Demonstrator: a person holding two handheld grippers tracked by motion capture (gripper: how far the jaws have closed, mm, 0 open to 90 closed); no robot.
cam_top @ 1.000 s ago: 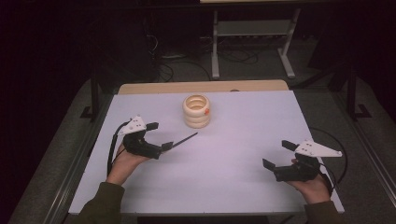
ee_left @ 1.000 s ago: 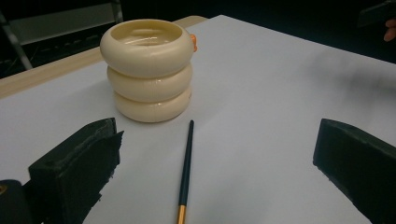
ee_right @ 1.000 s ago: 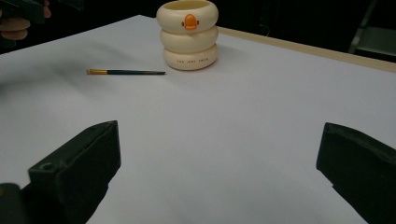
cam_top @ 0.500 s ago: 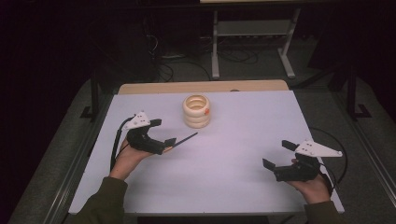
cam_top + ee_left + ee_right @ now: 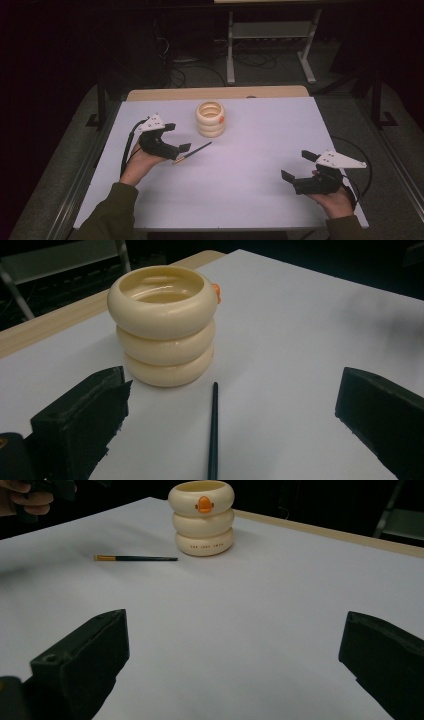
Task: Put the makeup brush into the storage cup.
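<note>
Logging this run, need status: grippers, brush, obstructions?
Left gripper open, jaws astride the brush, no contact. Right gripper open, idle. Brush flat on table, tip near cream holder. Nothing in the way.

- A cream ringed holder (image 5: pixel 210 119) — three stacked rings, open at the top, with a small orange mark on its right side — stands upright toward the far middle of the white table (image 5: pixel 260 150).
- A thin dark brush (image 5: pixel 192 152) lies flat just in front and to the left of the holder, apart from it.
- The left gripper (image 5: pixel 175 138), jaws spread, hovers at the brush's near end.
- The right gripper (image 5: pixel 296 166), jaws also spread, is held near the table's front right corner — well apart from both.
</note>
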